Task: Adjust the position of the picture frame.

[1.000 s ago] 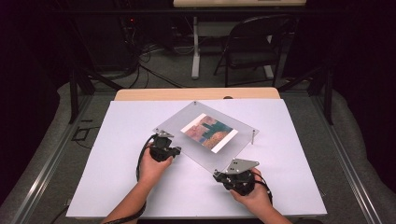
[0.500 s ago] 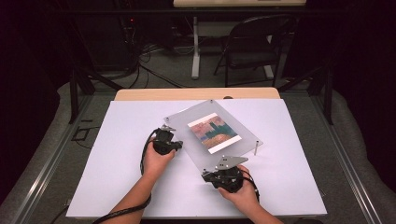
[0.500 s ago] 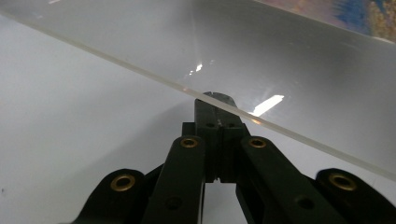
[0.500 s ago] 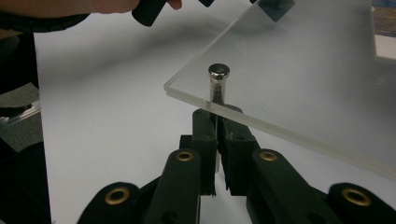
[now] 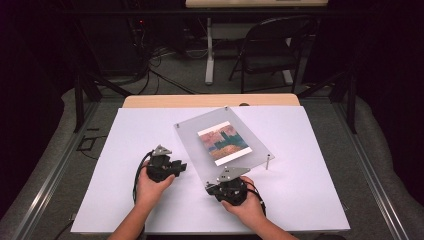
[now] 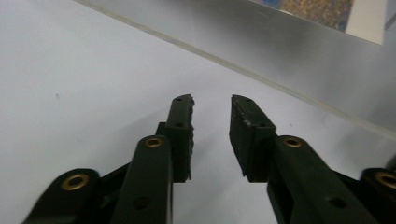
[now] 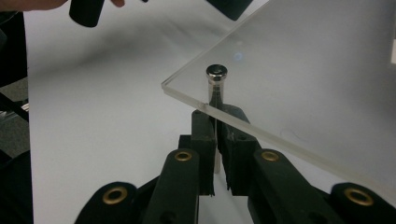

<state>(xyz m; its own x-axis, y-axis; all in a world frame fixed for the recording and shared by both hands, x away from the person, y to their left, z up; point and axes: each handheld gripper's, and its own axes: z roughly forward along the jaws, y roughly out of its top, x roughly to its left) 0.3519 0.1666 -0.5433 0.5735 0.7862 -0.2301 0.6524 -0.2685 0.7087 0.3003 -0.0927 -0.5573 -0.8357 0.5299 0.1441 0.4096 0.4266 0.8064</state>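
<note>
A clear acrylic plate (image 5: 192,135) with a colourful picture (image 5: 223,142) under it lies at an angle on the white table (image 5: 125,135). My right gripper (image 5: 210,187) is at the plate's near corner. In the right gripper view it (image 7: 215,114) is shut on a small metal post (image 7: 216,74) that passes through the corner of the plate (image 7: 303,79). My left gripper (image 5: 182,166) rests on the table just left of the plate. Its jaws (image 6: 211,100) stand open and empty, pointing at the plate's edge (image 6: 280,60).
Another metal post (image 5: 268,161) stands at the plate's right corner. A wooden strip (image 5: 210,101) runs along the table's far edge, with a folding chair (image 5: 272,50) and cables on the floor beyond it. The white surface spreads wide on both sides.
My right gripper has moved left with the plate's near corner, and the plate has turned on the table. The left gripper has barely shifted.
</note>
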